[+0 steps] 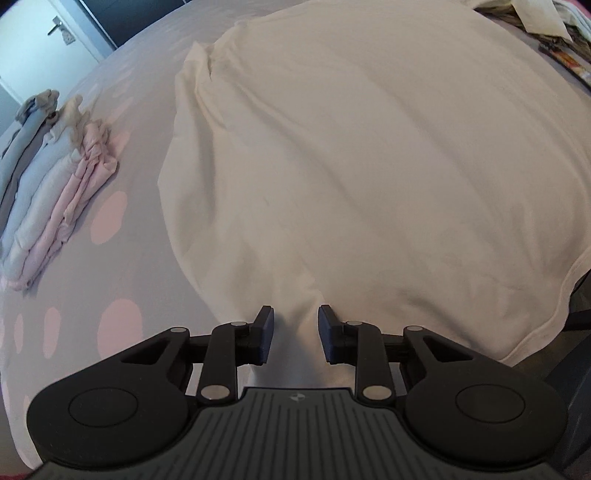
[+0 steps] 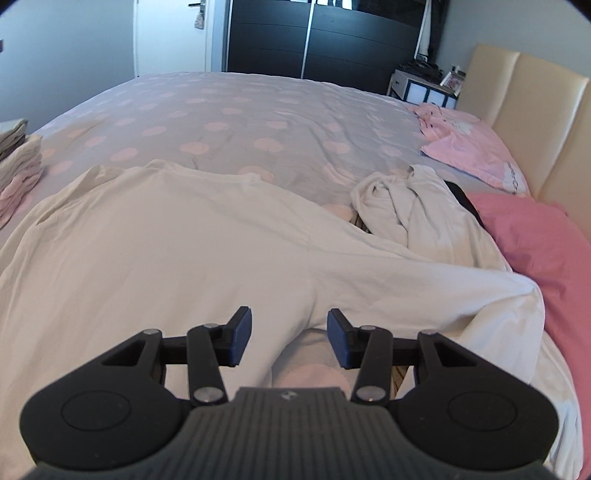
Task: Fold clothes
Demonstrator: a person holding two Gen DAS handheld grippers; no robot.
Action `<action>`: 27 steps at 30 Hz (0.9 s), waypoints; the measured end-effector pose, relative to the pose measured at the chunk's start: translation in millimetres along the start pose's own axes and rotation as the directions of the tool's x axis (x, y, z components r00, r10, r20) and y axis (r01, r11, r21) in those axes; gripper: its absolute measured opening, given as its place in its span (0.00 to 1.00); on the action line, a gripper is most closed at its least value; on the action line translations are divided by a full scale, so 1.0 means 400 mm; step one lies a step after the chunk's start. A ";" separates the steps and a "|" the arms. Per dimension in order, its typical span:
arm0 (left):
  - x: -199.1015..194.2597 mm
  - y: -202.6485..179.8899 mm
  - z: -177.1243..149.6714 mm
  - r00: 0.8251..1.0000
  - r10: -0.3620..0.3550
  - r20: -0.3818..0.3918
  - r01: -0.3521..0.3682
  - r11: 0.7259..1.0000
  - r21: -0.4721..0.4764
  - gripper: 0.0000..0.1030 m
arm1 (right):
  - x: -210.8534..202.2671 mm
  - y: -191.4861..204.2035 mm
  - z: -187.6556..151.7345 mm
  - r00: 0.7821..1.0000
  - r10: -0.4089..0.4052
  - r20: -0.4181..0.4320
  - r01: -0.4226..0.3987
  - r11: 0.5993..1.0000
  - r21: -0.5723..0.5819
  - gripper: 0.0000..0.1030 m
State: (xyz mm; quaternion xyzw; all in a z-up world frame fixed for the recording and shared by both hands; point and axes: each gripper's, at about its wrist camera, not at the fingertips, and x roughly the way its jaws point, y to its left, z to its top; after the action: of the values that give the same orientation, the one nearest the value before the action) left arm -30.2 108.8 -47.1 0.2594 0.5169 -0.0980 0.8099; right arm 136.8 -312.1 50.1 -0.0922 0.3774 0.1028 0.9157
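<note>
While the left gripper (image 1: 295,334) straddles a raised ridge of the cream shirt (image 1: 369,147) with jaws parted and the pads not visibly pressing it, the right gripper (image 2: 290,338) stands open over the underarm where body meets sleeve (image 2: 424,280), holding nothing. Risk: closing on too little cloth lets the ridge slip, and the fold skews. The shirt lies spread on the dotted bedcover (image 2: 240,110); its hem nears the bed edge, with a folded stack (image 1: 55,177) left, a crumpled garment (image 2: 399,206) right, and open cover beyond

I see a bed (image 2: 240,110) under a grey, pink-dotted cover, a cream padded headboard (image 2: 524,110), a dark wardrobe (image 2: 325,37) and a white door (image 2: 170,33).
</note>
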 end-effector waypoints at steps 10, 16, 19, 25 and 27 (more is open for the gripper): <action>0.012 -0.017 0.021 0.999 -0.003 0.049 0.002 0.999 0.033 0.24 | 0.004 -0.053 -0.027 1.000 -0.002 -0.025 0.004 0.999 0.045 0.48; 0.001 0.011 0.036 0.982 -0.146 0.117 0.157 0.983 -0.091 0.24 | -0.003 -0.041 -0.023 1.000 0.010 -0.007 -0.009 1.000 0.016 0.48; 0.015 0.015 0.042 0.984 -0.152 0.095 0.164 0.978 -0.126 0.24 | -0.004 -0.035 -0.023 1.000 0.013 -0.003 -0.013 1.000 0.000 0.48; 0.033 0.020 0.065 0.980 -0.184 0.081 0.196 0.964 -0.179 0.24 | 0.002 -0.034 -0.021 1.000 0.004 -0.011 -0.004 1.000 0.006 0.48; 0.031 0.008 0.069 0.979 -0.188 0.076 0.199 0.962 -0.185 0.24 | 0.001 -0.034 -0.022 1.000 0.002 -0.011 -0.002 1.000 0.007 0.48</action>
State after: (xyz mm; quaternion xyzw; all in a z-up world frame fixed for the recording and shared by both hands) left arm -1.6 98.6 -48.2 0.1255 0.5233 -0.1337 0.8322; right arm 134.7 -327.3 44.8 -0.0890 0.3831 0.1020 0.9137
